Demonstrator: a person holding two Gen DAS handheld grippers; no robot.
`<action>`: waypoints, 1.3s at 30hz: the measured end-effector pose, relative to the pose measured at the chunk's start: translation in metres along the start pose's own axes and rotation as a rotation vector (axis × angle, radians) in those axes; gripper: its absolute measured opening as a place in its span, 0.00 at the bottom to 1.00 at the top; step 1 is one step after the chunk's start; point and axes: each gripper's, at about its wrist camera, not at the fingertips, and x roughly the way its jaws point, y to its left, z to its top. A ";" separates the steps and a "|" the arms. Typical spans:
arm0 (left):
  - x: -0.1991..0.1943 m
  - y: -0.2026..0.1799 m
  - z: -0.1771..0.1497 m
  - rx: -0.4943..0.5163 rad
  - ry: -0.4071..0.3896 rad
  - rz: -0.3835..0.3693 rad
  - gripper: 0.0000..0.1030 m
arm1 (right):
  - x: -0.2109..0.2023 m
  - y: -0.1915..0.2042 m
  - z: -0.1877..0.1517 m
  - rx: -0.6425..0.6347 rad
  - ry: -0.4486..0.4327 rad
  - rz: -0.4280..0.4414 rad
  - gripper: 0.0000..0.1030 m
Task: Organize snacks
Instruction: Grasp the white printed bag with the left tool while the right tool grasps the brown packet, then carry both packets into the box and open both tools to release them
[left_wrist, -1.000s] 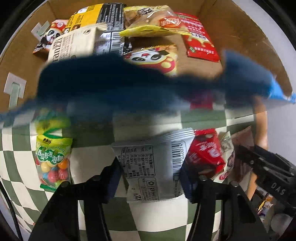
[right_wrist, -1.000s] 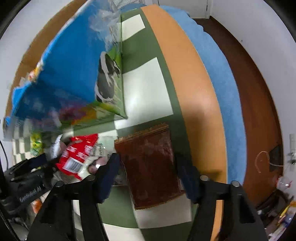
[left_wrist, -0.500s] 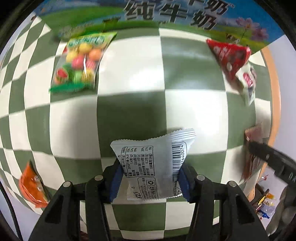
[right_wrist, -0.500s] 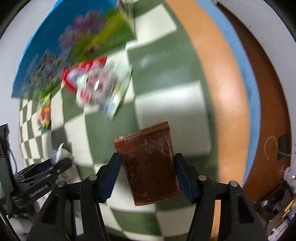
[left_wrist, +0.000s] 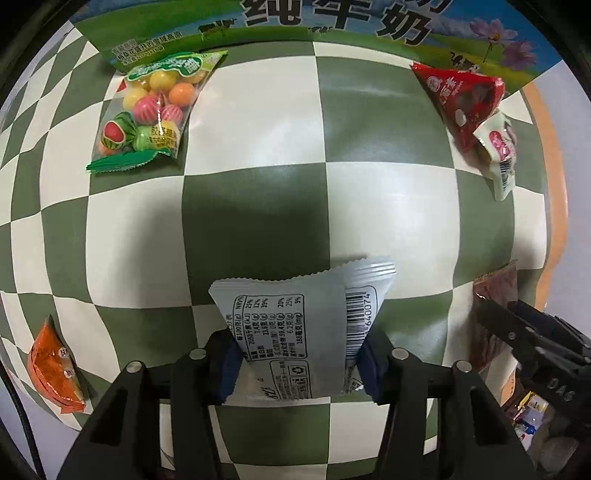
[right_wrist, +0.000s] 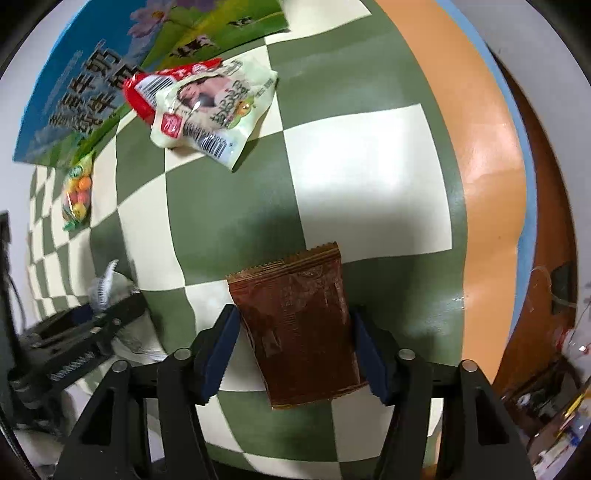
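My left gripper (left_wrist: 299, 354) points straight down over the green-and-white checked cloth (left_wrist: 255, 221). Its jaws are closing, and the pads press on a grey packet (left_wrist: 295, 314) with a barcode. The right gripper (right_wrist: 295, 343) is shut on a brown foil packet (right_wrist: 295, 314), also hanging just above the cloth. Each gripper appears at the edge of the other's view: the right one (left_wrist: 517, 332) with its brown packet (left_wrist: 495, 295), the left one (right_wrist: 110, 314) with its grey packet (right_wrist: 105, 284).
A printed milk carton box (left_wrist: 332, 22) stands at the cloth's far side. A bag of coloured candy balls (left_wrist: 147, 114), a red packet (left_wrist: 458, 92) under a white packet (left_wrist: 498, 147), and an orange packet (left_wrist: 51, 365) lie on the cloth. The orange table edge (right_wrist: 487, 147) runs along the right.
Both grippers have drawn back from the box to over the cloth and come lower, keeping their packets. The box's inside has left the left wrist view.
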 end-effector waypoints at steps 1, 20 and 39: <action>-0.003 0.000 -0.001 -0.002 -0.002 0.000 0.47 | 0.000 0.004 -0.001 0.002 -0.010 -0.005 0.60; -0.174 0.019 0.041 -0.023 -0.287 -0.132 0.46 | -0.147 0.066 0.064 0.026 -0.243 0.336 0.56; -0.156 0.090 0.237 -0.045 -0.107 0.060 0.46 | -0.152 0.102 0.247 -0.020 -0.233 0.131 0.56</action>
